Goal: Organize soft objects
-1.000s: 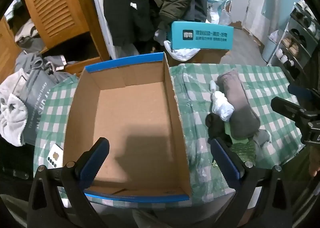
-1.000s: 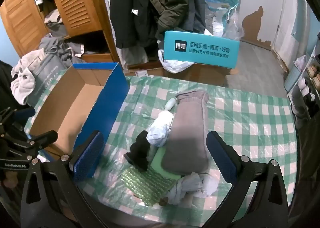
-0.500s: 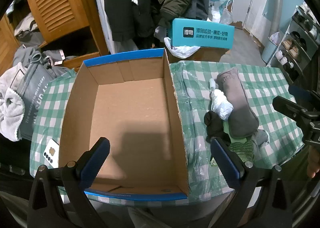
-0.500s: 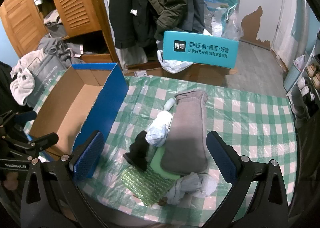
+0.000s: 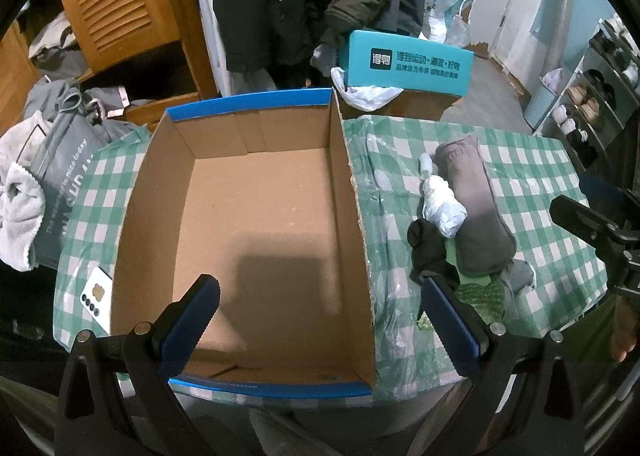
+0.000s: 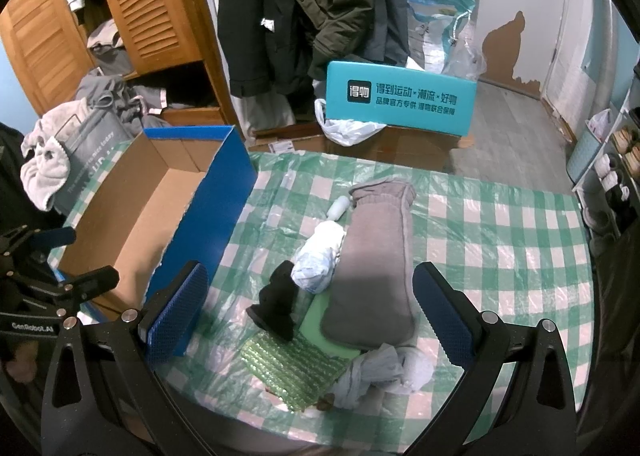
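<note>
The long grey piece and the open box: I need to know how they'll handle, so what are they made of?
The long grey piece looks like soft matte knit or fleece, with a ribbed cuff. The open box looks like corrugated cardboard, raw brown inside and smooth blue outside.

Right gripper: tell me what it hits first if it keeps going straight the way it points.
Most likely the long grey sock, which lies on the line midway between the open right gripper fingers. The white bundle and black sock sit just left of that line. Depth is hard to judge through the fisheye.
</note>
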A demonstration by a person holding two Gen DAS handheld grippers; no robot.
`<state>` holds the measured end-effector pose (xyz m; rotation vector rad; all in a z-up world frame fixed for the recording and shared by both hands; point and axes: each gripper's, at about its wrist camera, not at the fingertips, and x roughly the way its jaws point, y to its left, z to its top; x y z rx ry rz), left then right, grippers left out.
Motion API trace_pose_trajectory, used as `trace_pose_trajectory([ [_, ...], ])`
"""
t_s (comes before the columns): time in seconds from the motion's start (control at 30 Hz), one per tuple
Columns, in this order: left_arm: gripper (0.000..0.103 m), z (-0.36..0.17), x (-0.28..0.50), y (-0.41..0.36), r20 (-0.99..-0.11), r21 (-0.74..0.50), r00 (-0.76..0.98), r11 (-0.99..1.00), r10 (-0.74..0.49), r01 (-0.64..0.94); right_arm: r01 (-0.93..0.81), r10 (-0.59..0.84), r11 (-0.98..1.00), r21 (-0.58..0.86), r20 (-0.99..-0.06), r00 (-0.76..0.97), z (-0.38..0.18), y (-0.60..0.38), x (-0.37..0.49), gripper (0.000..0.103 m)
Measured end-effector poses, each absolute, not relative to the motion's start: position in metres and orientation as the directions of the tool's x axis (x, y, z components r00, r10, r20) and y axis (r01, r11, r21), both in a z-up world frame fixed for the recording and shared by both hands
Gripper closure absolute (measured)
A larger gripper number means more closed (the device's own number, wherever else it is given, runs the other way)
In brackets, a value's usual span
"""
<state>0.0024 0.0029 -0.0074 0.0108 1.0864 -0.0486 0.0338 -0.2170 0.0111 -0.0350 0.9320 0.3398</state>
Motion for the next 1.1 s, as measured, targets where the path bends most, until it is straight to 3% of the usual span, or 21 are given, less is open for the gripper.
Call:
trace_pose_trajectory([
  [1.1,0.001,-0.0127,0.0034,-0.0038,-0.894,-0.02,0.445,0.997,-0.049,0.069,-0.3,0.271,0.947,0.117,-0.793,0.545,0.01,-0.2178,0.0333,0.001],
])
